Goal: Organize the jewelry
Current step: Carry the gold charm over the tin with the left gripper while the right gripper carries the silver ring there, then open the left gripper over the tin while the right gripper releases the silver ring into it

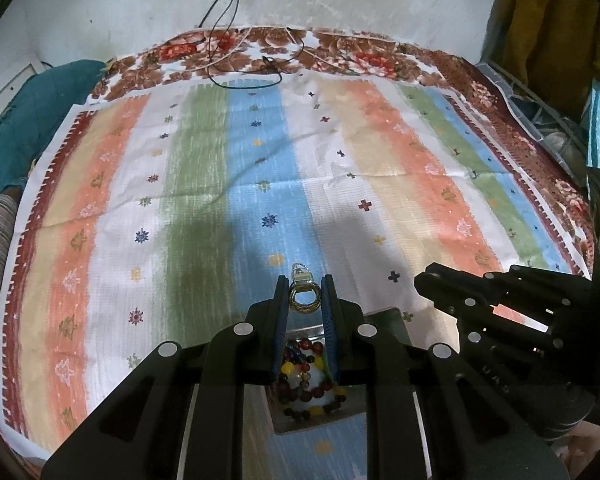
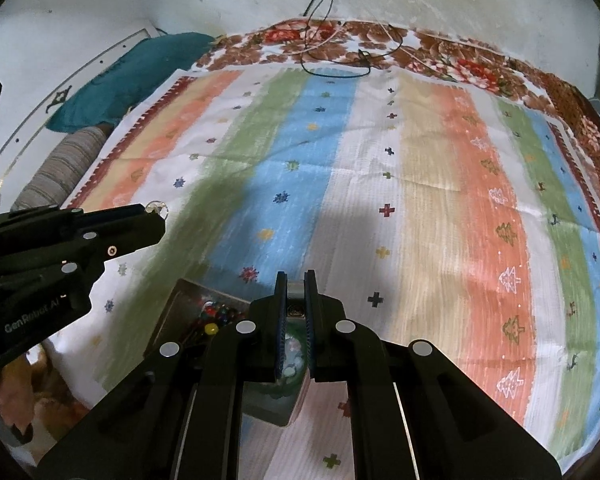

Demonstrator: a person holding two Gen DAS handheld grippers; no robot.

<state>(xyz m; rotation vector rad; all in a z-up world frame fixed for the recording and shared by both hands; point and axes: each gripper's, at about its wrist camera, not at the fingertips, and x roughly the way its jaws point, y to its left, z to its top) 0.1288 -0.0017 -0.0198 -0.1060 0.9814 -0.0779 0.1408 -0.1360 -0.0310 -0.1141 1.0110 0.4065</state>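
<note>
My left gripper (image 1: 305, 294) is shut on a gold ring-shaped earring (image 1: 303, 298) with a small silver clasp, held above a metal tray (image 1: 312, 330). The tray holds a string of red, yellow and dark beads (image 1: 306, 376). In the right wrist view the left gripper (image 2: 156, 216) shows at the left with the earring (image 2: 157, 208) at its tip. My right gripper (image 2: 296, 292) is shut on a small grey piece (image 2: 296, 292), hard to identify, above a second metal tray (image 2: 274, 412) holding pale green jewelry (image 2: 294, 360). The bead tray (image 2: 180, 304) lies left of it.
A striped multicolour cloth (image 1: 260, 160) covers the bed over a floral blanket (image 1: 340, 52). Black cables (image 1: 240, 68) lie at the far edge by the white wall. A teal pillow (image 2: 132, 72) and a striped bolster (image 2: 60, 172) lie at the left.
</note>
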